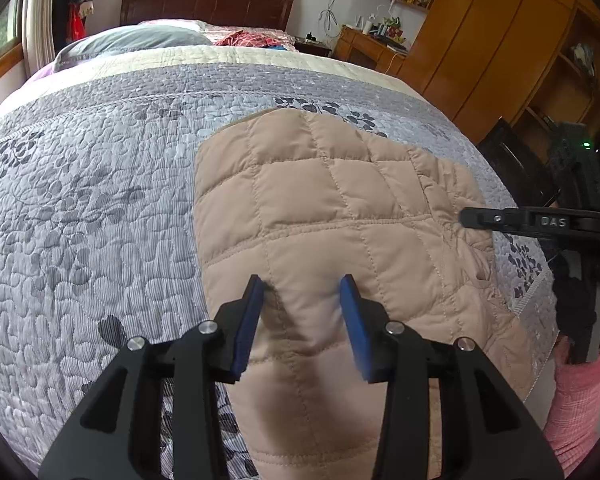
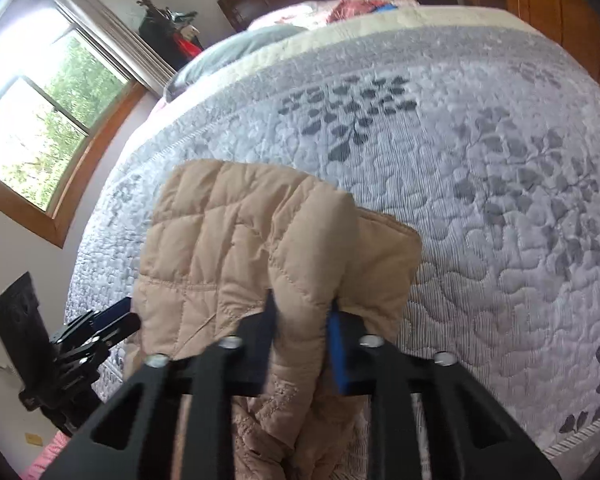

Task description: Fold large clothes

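A tan quilted jacket (image 1: 324,200) lies on the grey leaf-patterned bedspread (image 1: 100,200), its near part hanging over the bed's front edge. My left gripper (image 1: 304,284) has its blue pads closed on a raised fold of the jacket near the front edge. My right gripper (image 2: 302,308) is shut on a bunched fold at the jacket's (image 2: 228,240) other side; it also shows in the left wrist view (image 1: 466,216) at the jacket's right edge. The left gripper also shows at the lower left of the right wrist view (image 2: 116,316).
The bedspread (image 2: 480,160) covers most of the bed. A grey pillow (image 1: 132,42), loose clothes (image 1: 244,38) and a dark headboard (image 1: 204,4) are at the far end. Wooden wardrobes (image 1: 500,40) stand to the right, a window (image 2: 40,120) to the left.
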`<state>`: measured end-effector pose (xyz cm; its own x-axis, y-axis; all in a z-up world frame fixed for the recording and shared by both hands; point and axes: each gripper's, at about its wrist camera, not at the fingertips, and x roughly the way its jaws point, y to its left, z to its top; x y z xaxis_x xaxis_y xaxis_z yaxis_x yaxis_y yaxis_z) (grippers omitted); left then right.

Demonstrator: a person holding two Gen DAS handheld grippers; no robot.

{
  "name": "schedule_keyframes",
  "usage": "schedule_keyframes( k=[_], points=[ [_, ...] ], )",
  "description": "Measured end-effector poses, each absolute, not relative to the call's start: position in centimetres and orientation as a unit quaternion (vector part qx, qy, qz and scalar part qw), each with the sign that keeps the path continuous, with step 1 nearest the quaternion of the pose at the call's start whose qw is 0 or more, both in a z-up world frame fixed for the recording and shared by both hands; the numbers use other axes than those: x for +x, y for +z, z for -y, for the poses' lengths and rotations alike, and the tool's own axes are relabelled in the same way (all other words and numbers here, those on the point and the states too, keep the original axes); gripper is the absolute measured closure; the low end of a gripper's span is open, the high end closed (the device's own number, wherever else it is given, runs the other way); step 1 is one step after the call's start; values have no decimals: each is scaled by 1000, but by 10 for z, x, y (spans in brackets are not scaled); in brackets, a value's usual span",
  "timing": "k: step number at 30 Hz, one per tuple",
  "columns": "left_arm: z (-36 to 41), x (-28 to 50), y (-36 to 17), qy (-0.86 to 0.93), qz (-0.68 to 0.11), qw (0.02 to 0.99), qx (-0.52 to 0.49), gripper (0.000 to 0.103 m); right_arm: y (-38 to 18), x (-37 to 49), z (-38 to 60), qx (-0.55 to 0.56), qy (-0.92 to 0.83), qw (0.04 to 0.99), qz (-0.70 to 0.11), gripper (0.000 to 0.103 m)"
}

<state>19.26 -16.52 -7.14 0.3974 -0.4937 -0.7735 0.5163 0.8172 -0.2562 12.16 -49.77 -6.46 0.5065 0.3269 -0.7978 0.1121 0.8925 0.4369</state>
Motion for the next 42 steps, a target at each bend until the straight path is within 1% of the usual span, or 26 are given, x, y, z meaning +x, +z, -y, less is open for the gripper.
schedule_keyframes(
  k=[3,6,9,13,15,17,20,21,25,30,34,39,42],
  points=[
    [169,190,-71,-307,-456,835,18,63,-58,111,498,213,63,846,-485,92],
    [175,188,-72,-312,-453,834,27,62,-63,105,496,199,43,847,-491,92],
    [180,188,-76,-315,-453,833,36,62,-79,106,499,200,32,840,-504,92],
    [187,196,-87,-314,-460,829,43,58,-110,117,499,210,28,822,-528,92],
    [187,201,-90,-315,-465,827,38,57,-115,119,498,213,26,820,-531,91],
    [186,204,-91,-315,-472,823,31,57,-112,119,497,211,23,821,-531,90],
    [177,205,-82,-314,-481,818,20,58,-98,111,498,214,19,826,-522,82],
    [174,204,-78,-312,-482,819,16,59,-91,106,499,212,16,829,-517,81],
    [151,186,-53,-319,-463,827,-2,60,-55,74,489,183,8,855,-485,81],
    [140,146,-37,-355,-455,817,1,60,-31,42,452,148,59,864,-477,81],
    [139,125,-41,-366,-465,806,5,61,-33,23,423,123,84,861,-487,81],
    [134,112,-48,-372,-476,797,5,62,-42,9,409,120,91,856,-495,81],
    [133,110,-56,-373,-484,791,6,66,-51,4,407,124,90,850,-503,81]
  ],
)
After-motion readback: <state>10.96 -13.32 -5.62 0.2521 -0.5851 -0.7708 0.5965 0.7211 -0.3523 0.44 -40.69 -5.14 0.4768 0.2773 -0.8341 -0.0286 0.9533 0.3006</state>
